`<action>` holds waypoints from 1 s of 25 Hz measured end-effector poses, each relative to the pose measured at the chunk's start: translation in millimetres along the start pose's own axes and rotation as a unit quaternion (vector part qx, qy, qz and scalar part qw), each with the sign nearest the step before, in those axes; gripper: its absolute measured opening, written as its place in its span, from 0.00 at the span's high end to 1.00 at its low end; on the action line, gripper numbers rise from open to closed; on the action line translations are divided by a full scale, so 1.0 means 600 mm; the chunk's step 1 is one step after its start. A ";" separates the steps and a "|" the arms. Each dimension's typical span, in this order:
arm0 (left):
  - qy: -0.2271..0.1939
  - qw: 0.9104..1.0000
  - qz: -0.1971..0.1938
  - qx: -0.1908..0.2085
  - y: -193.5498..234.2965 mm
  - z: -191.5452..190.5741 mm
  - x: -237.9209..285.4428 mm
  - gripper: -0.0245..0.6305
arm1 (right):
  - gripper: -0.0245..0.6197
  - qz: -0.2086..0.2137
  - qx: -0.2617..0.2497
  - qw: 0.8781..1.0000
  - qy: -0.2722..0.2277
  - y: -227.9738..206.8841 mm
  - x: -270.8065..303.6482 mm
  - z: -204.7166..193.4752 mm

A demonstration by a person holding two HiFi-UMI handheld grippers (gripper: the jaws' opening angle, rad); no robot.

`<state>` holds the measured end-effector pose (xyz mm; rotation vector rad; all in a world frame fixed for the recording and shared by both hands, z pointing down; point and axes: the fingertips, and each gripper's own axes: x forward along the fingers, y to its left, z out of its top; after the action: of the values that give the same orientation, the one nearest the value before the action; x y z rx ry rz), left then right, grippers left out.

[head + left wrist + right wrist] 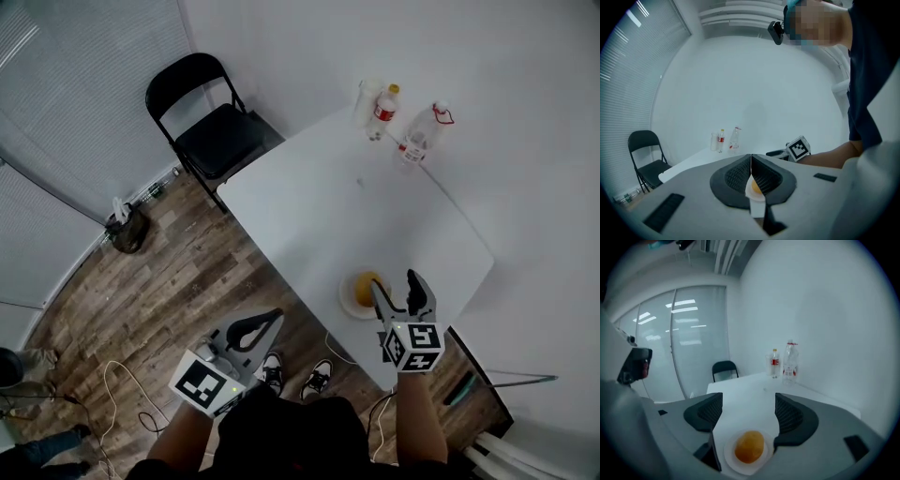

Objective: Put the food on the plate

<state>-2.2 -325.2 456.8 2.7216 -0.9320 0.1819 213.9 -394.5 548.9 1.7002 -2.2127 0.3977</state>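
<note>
Low in the right gripper view, the right gripper [746, 411] hangs spread and empty; beneath it the food [749, 446], a round orange bun, lies on the plate [729, 459]; probably light and soft, best pinched gently across its sides; the left gripper [751, 174] is clenched, empty.

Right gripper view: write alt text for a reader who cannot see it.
The right gripper, jaws open, frames a round orange-brown food lying on a white plate at the near edge of a white table. At the table's far end stand bottles, with a black chair beyond.
</note>
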 end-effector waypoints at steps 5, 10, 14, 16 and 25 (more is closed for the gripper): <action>-0.012 0.999 -0.021 0.029 -0.019 0.025 0.010 0.93 | 0.67 -0.020 -0.016 0.994 -0.102 0.006 -0.099 0.097; -0.031 0.997 -0.043 0.047 -0.051 0.056 0.020 0.93 | 0.82 -0.043 -0.035 0.984 -0.168 0.009 -0.196 0.161; -0.046 0.995 -0.061 0.064 -0.090 0.085 0.021 0.93 | 0.87 -0.047 -0.051 0.977 -0.201 0.024 -0.270 0.198; -0.055 0.994 -0.067 0.067 -0.108 0.103 0.018 0.93 | 0.89 -0.045 -0.059 0.974 -0.214 0.032 -0.301 0.211; -0.106 0.987 -0.073 0.096 -0.170 0.165 -0.016 0.93 | 0.93 -0.044 -0.071 0.970 -0.229 0.061 -0.389 0.219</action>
<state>56.7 -269.8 339.1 3.0216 -0.7988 -0.0501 223.5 -233.9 331.7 1.9536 -2.3838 -0.1950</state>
